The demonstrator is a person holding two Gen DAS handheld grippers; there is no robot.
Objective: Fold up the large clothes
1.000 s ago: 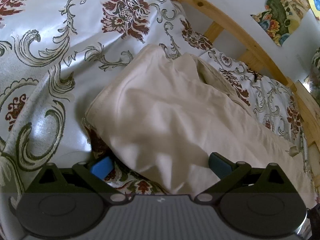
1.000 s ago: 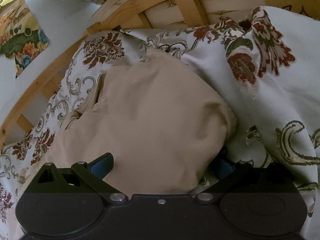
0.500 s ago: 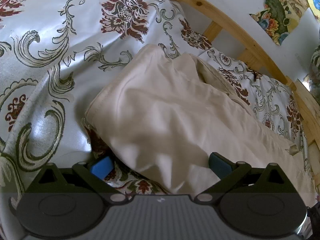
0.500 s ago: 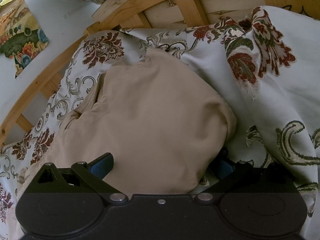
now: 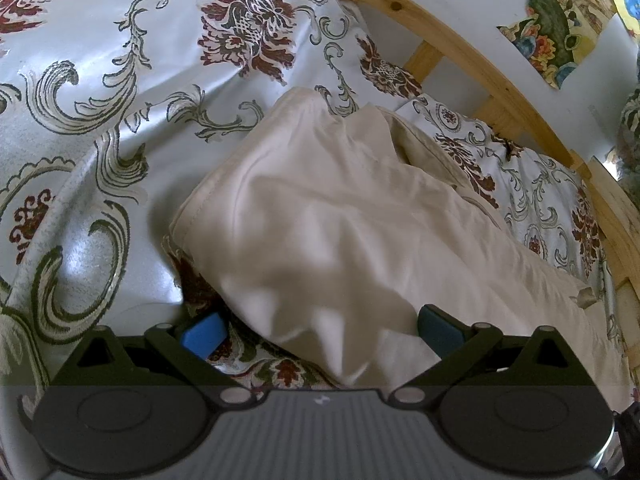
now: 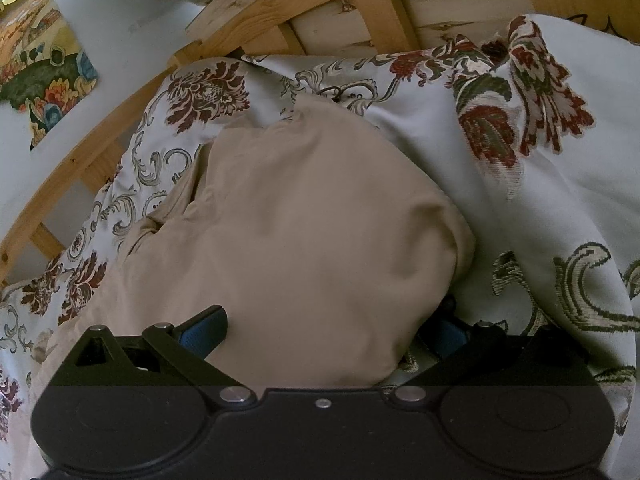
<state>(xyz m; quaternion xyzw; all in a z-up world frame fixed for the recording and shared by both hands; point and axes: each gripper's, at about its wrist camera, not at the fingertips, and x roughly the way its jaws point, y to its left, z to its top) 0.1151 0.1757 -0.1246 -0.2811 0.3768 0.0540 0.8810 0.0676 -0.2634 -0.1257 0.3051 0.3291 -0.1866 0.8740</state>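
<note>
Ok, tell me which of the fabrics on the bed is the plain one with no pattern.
The beige garment, lying between the open fingers of each tool. The floral bedspread under it carries red flowers and green scrolls.

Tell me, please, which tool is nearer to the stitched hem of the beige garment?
Left. The left tool sits just behind the stitched hem, open over the beige garment. The right tool straddles its rounded fold elsewhere; no hem shows there.

Black tools [image 5: 320, 330] [image 6: 320, 330], blue pads [image 5: 203, 335]
</note>
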